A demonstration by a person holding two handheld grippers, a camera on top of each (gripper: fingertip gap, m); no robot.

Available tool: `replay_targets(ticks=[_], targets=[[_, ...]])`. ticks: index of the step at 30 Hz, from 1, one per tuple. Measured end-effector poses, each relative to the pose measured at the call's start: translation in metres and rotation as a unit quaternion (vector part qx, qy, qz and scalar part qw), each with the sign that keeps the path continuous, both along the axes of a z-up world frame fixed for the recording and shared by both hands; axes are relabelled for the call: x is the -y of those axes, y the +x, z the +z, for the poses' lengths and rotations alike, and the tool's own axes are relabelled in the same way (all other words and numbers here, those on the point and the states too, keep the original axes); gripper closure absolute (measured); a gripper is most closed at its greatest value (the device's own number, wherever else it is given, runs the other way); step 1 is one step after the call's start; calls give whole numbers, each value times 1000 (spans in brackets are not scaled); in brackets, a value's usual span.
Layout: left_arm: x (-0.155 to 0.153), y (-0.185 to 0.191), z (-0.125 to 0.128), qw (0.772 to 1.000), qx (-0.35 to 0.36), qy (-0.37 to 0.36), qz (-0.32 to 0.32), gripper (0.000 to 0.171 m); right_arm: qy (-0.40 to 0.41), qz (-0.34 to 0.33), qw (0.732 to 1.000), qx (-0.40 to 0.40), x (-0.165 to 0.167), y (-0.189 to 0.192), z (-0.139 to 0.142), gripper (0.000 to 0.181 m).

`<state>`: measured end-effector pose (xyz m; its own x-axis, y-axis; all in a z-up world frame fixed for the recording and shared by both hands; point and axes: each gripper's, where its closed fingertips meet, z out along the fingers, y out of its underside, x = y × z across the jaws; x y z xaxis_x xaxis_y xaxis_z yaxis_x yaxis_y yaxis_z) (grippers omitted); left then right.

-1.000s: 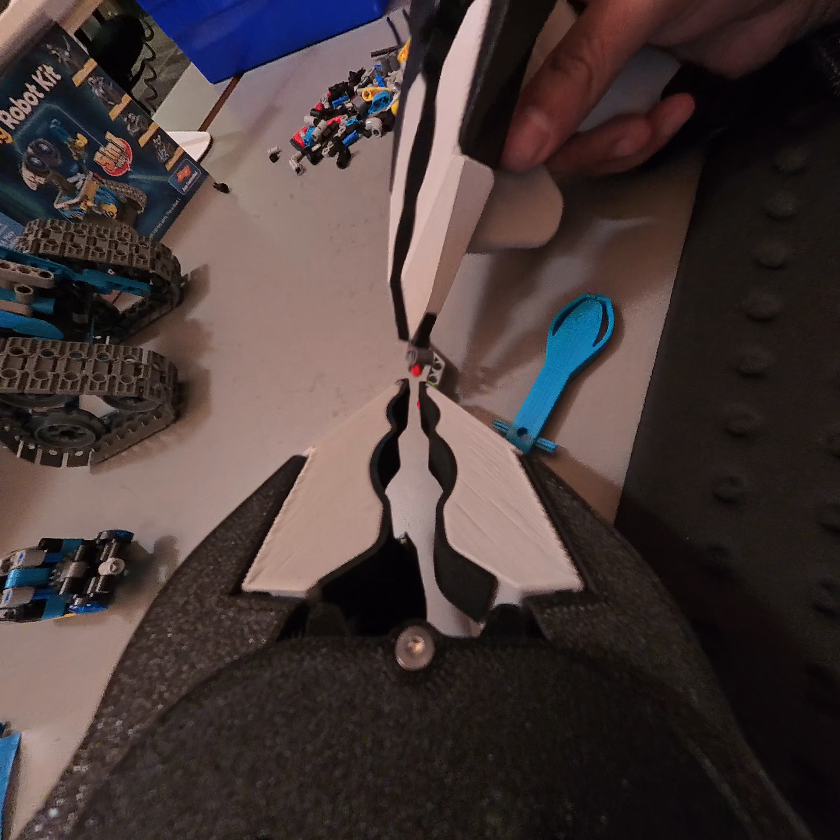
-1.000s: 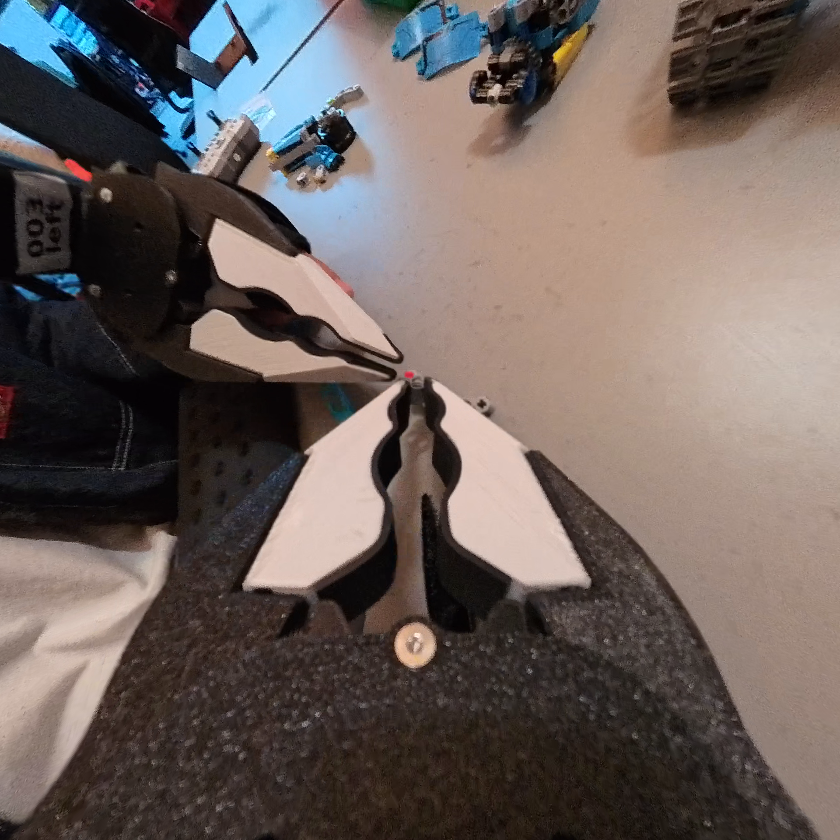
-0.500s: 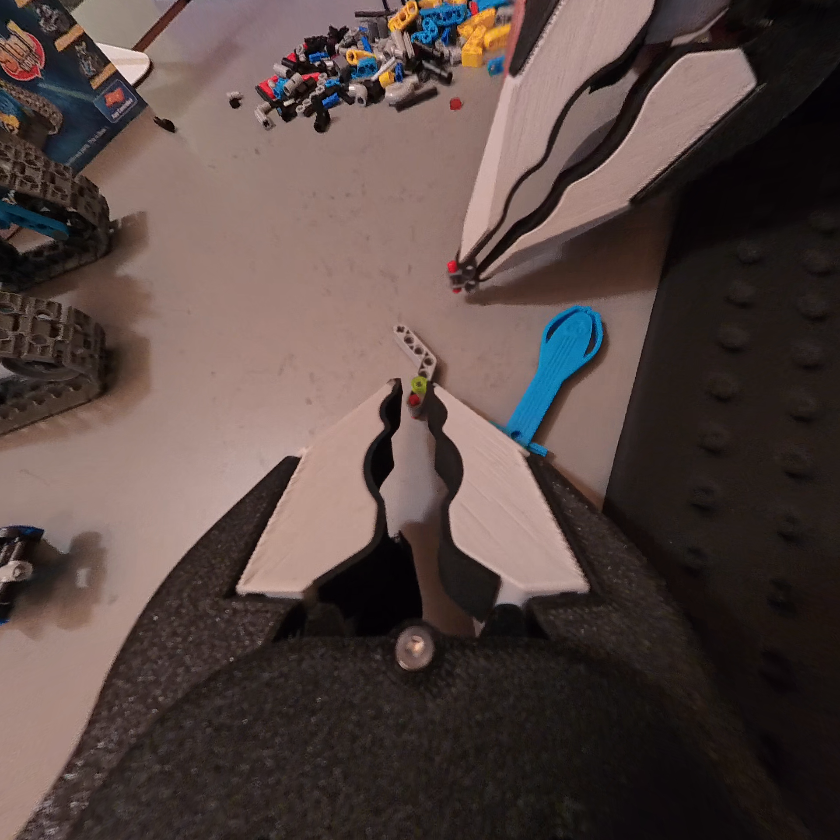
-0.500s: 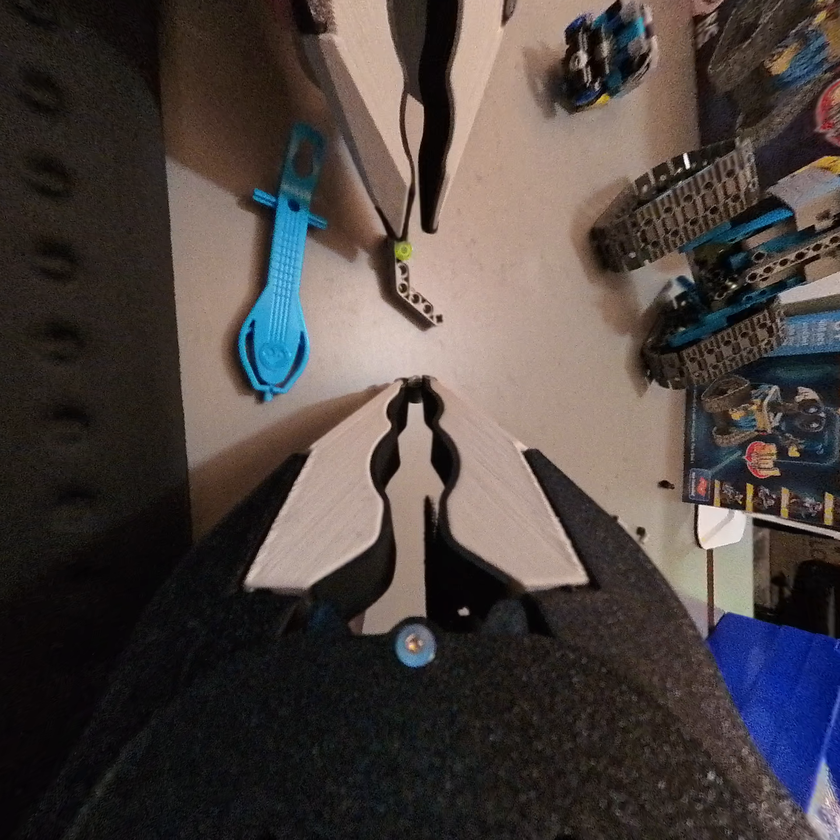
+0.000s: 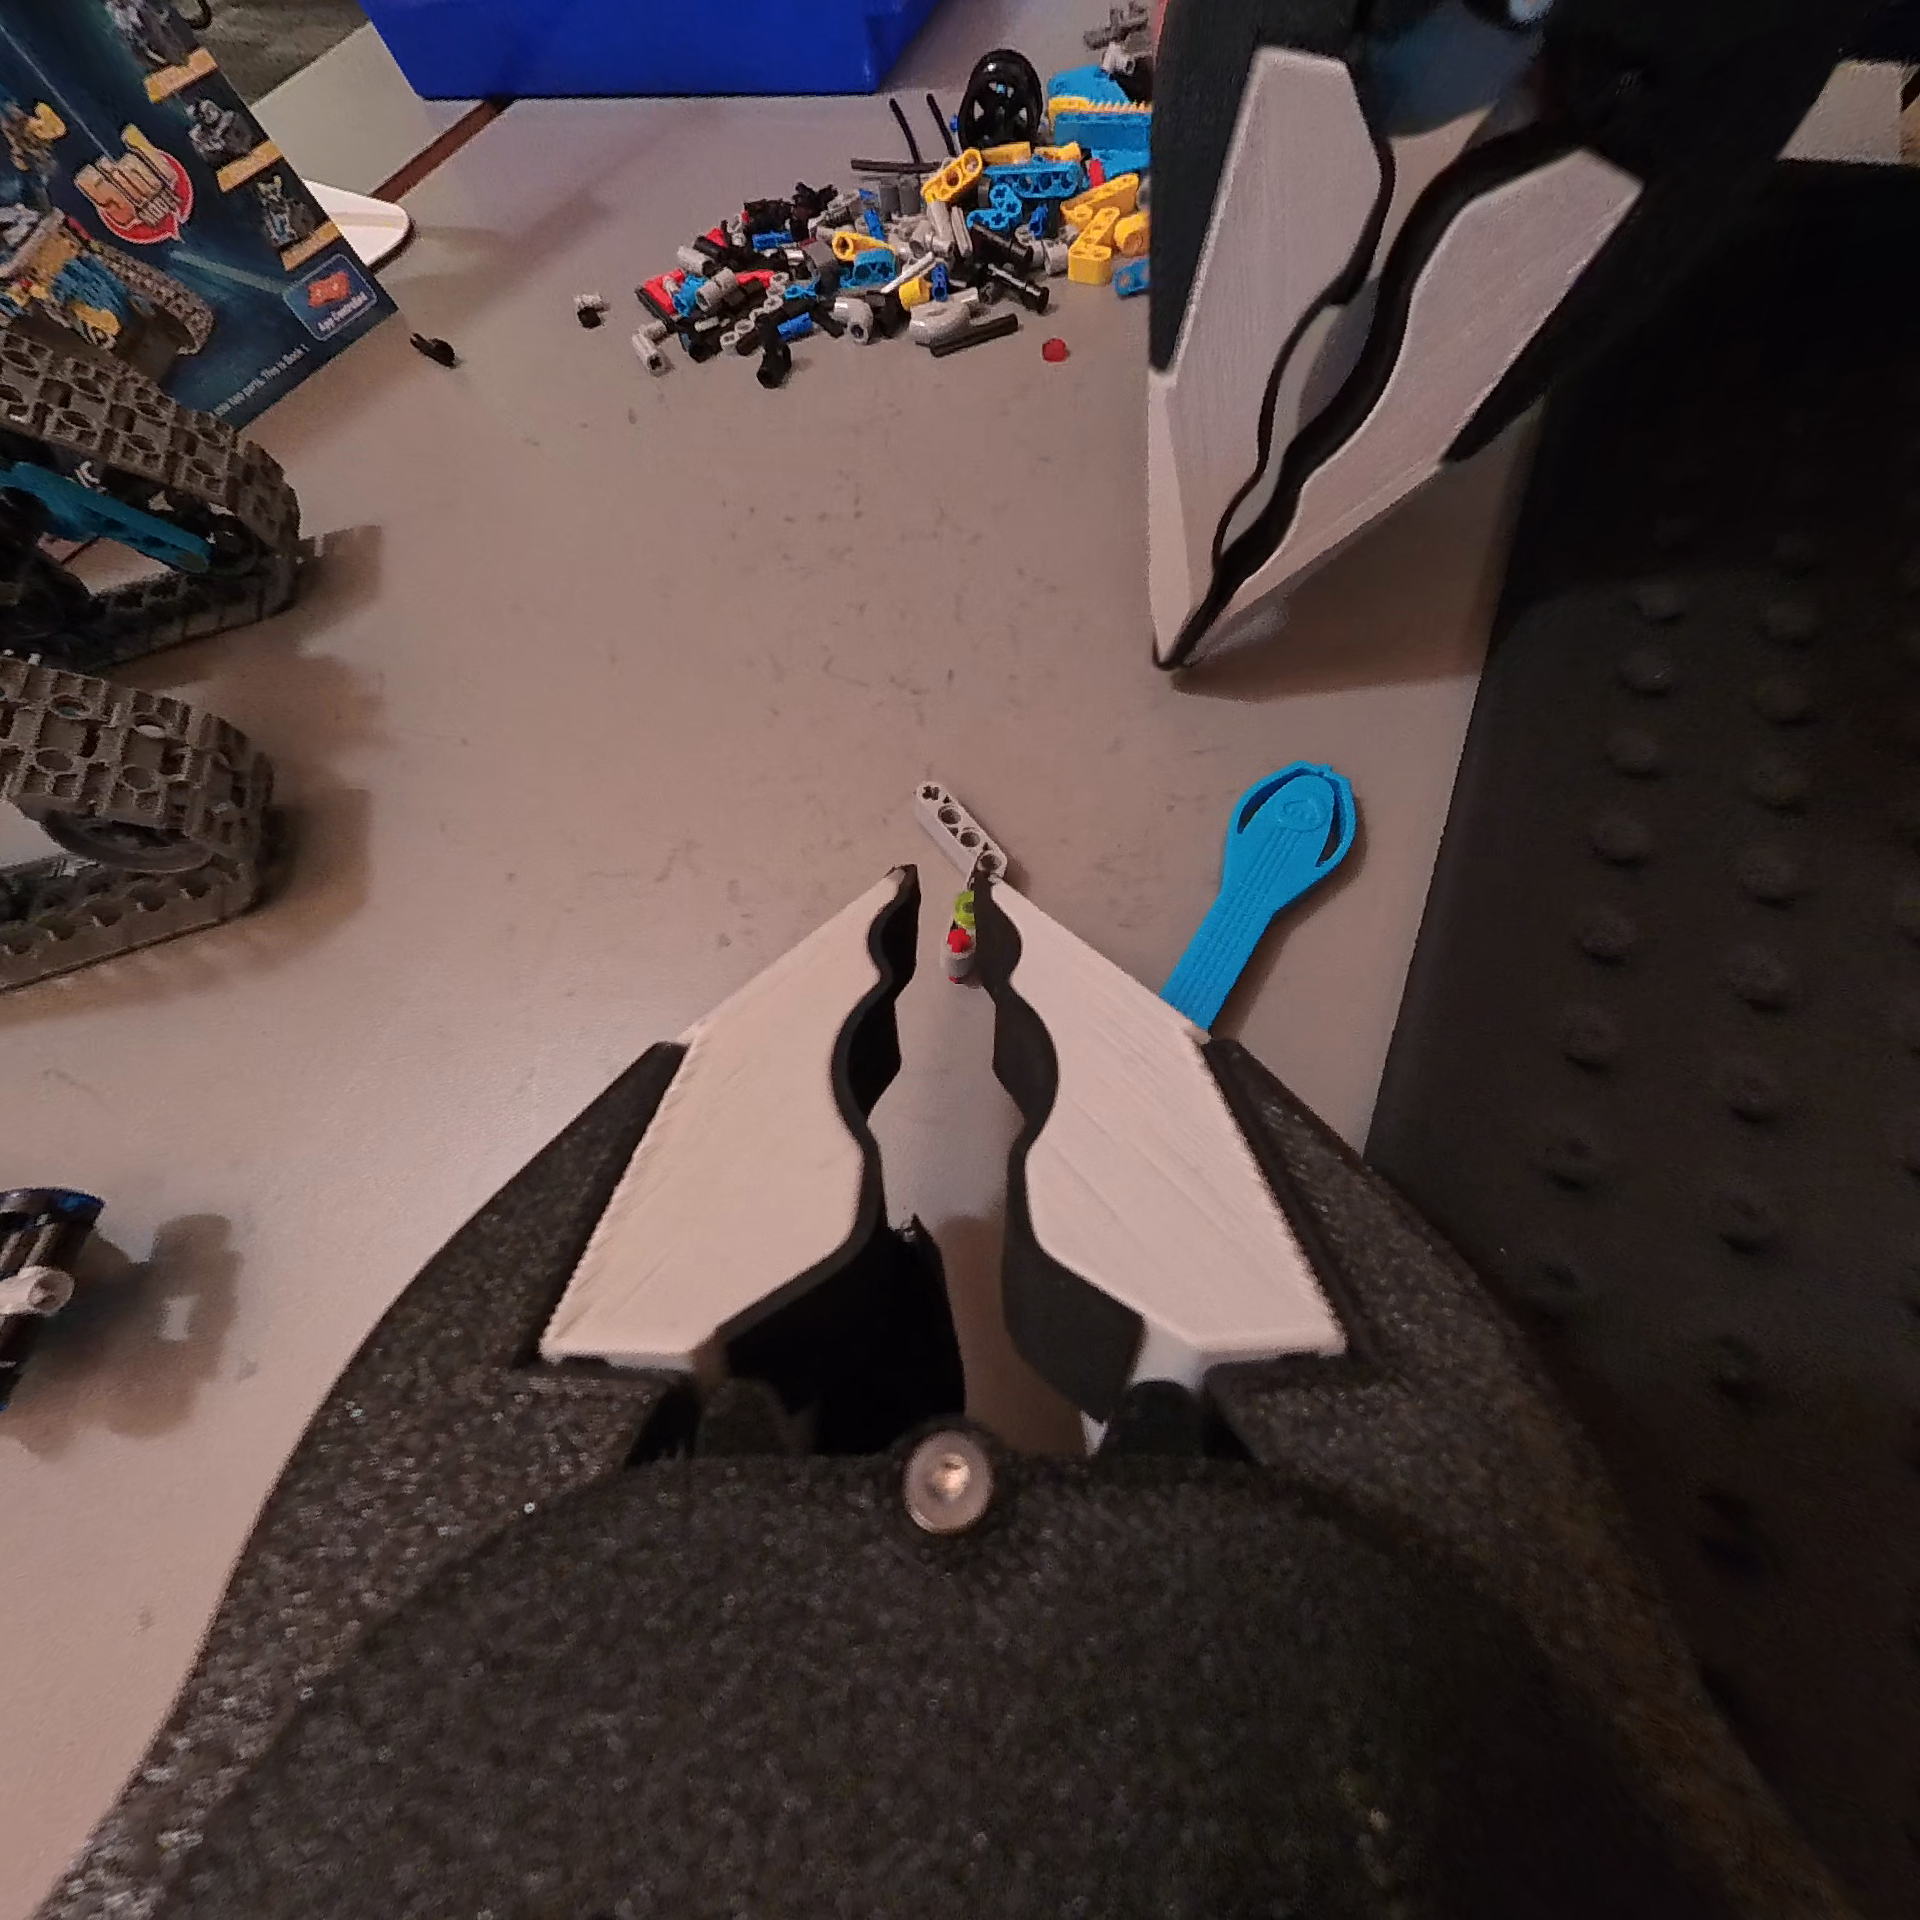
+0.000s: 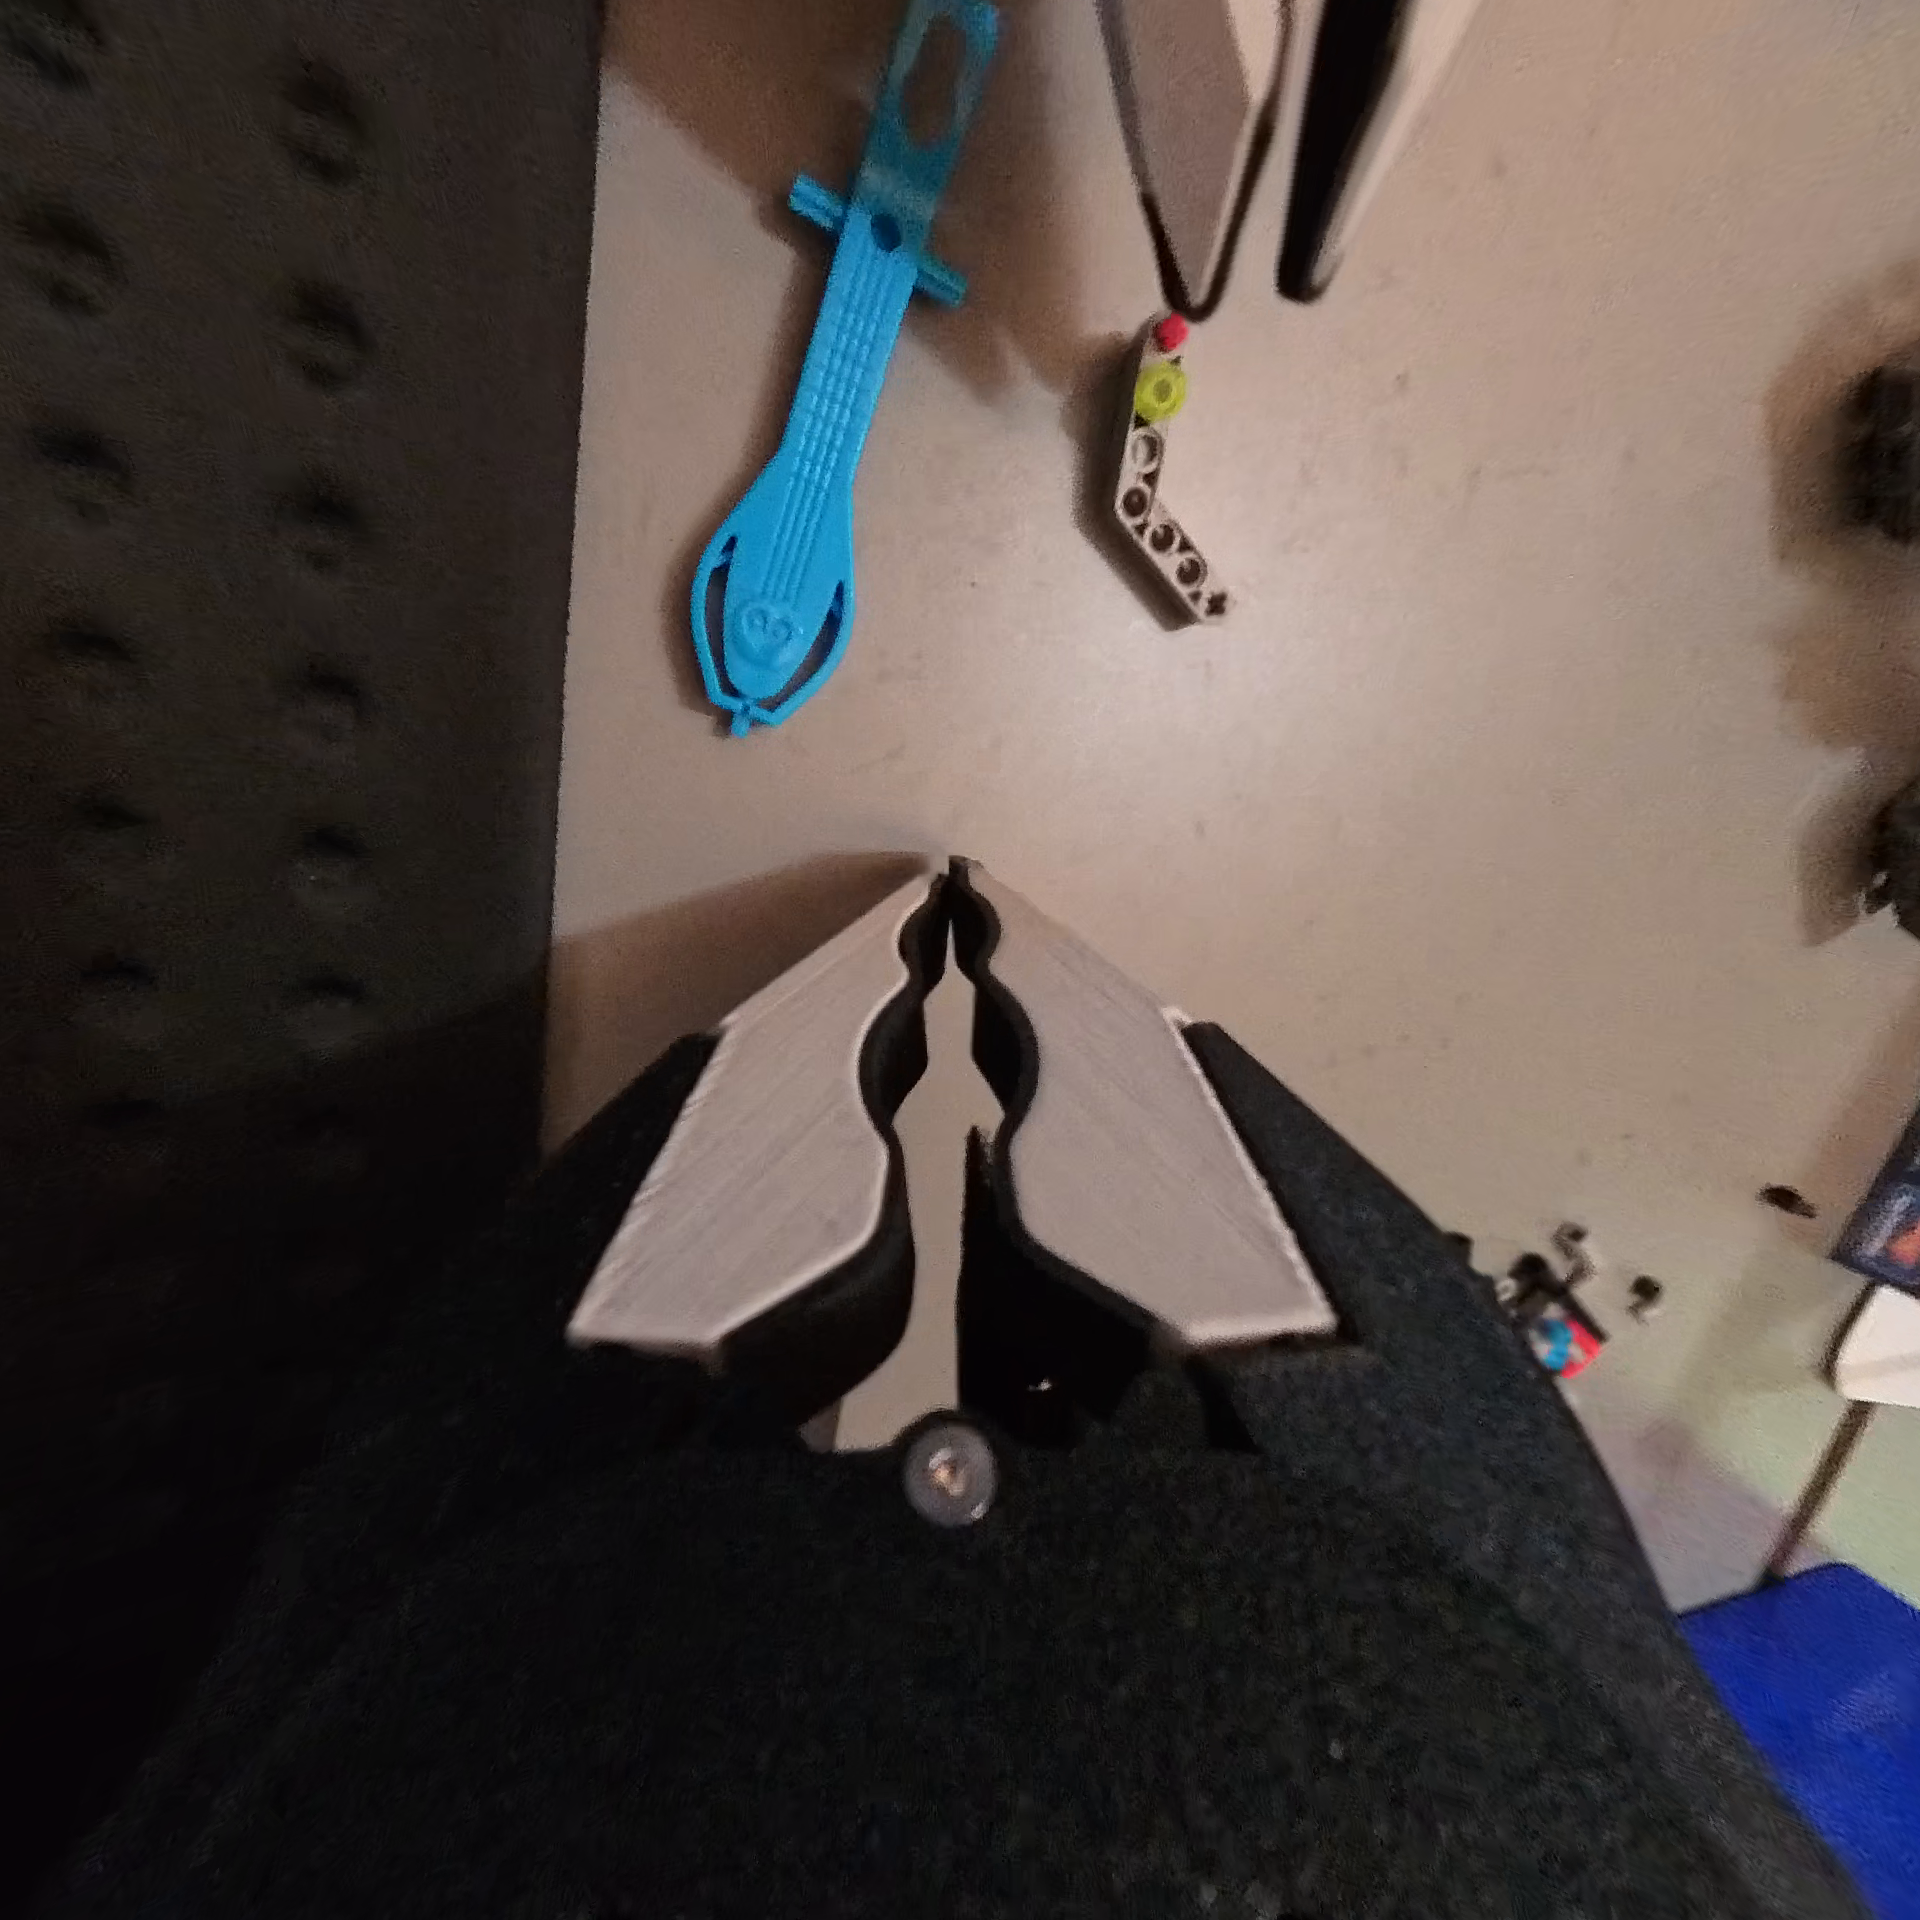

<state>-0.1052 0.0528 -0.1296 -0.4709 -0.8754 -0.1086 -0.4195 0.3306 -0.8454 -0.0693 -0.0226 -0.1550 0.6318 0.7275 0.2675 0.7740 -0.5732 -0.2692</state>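
Note:
A grey bent beam [image 5: 954, 824] with a lime bush and a red pin lies flat on the table. My left gripper [image 5: 945, 881] is open, and its tips sit on either side of the beam's pinned end. In the right wrist view the beam [image 6: 1164, 520] lies just beyond the left gripper [image 6: 1247, 291], whose fingers stand apart. My right gripper [image 6: 951, 868] is shut with nothing visible at its tips. It hovers over bare table, apart from the beam. In the left wrist view it [image 5: 1174, 652] hangs at the upper right.
A blue spoon-shaped tool [image 5: 1262, 883] lies right of the beam, by a black studded mat [image 5: 1714, 935]. Farther off are a pile of loose pieces [image 5: 894, 260], a blue bin [image 5: 644, 42], a tracked vehicle [image 5: 114, 520], its box [image 5: 156, 208] and a small blue car [image 5: 31, 1268].
My left gripper has opened, and the bent beam it held now lies on the table. My right gripper has drawn back from it, and the small piece at its tips no longer shows.

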Motion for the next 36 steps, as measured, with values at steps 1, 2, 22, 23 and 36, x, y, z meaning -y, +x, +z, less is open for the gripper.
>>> replay_targets(ticks=[1, 2, 22, 23, 36], targets=[[-1, 0, 1, 1000, 1, -3, 1, 162, 10, -21, 1000, -16, 0, 2, 5, 181], [-1, 0, 2, 1000, 2, -6, 3, 162, 23, -43, 998, -27, 2, 7, 11, 181], [-13, 2, 14, 998, 18, -57, 36, 162, 147, -468, 865, -109, 188, 114, 61, 164], [-15, 2, 15, 997, 20, -65, 41, 162, 153, -480, 857, -103, 200, 118, 66, 164], [-18, 2, 16, 996, 24, -66, 50, 162, 224, -554, 794, -112, 160, 150, 29, 152]])
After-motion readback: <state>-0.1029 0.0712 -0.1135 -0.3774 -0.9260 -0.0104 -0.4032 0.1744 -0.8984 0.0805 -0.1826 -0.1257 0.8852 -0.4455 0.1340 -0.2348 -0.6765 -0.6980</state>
